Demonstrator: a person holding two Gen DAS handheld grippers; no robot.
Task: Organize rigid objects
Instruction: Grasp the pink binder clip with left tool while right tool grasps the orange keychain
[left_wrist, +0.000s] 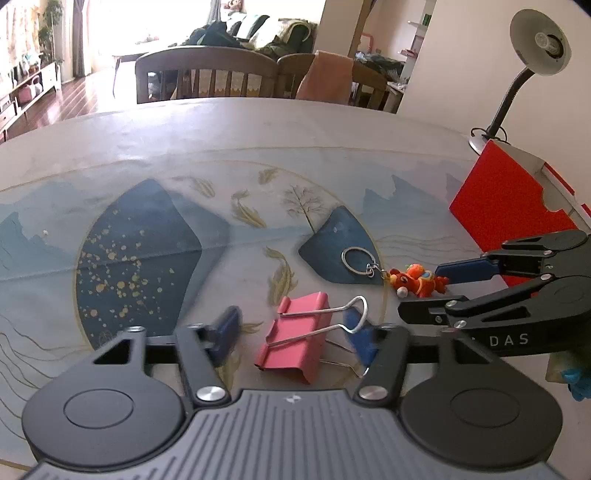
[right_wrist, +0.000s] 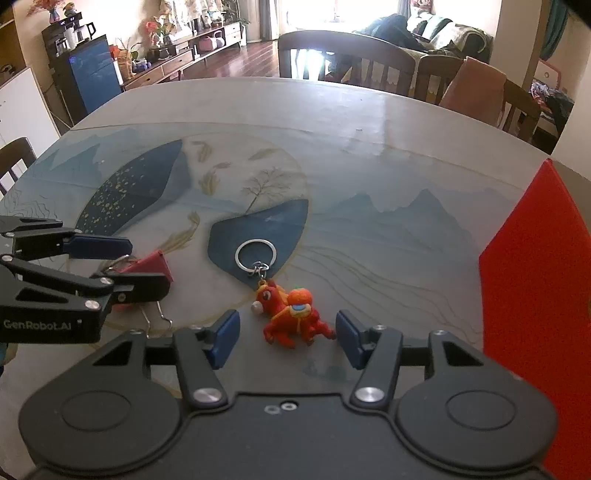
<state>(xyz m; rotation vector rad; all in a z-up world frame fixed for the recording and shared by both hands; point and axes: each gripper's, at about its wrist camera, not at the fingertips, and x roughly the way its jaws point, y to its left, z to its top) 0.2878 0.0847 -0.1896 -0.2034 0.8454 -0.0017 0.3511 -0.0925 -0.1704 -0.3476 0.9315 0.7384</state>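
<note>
Left gripper (left_wrist: 291, 334) straddles pink binder clip (left_wrist: 295, 339), pads spread, not pinching; clip's long axis runs away from the camera. Right gripper (right_wrist: 286, 334) brackets red horse keychain (right_wrist: 291, 314), right pad touching, left pad apart.

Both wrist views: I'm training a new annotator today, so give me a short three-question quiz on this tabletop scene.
1. True or false: the pink binder clip lies between the pads of the left hand-held gripper.
2. What sits between the pads of the right hand-held gripper? A) a horse keychain B) a pen C) a cup
3. What colour is the box at the table's right edge?

Key: 1 true; 2 A, the horse keychain; 3 red.
</note>
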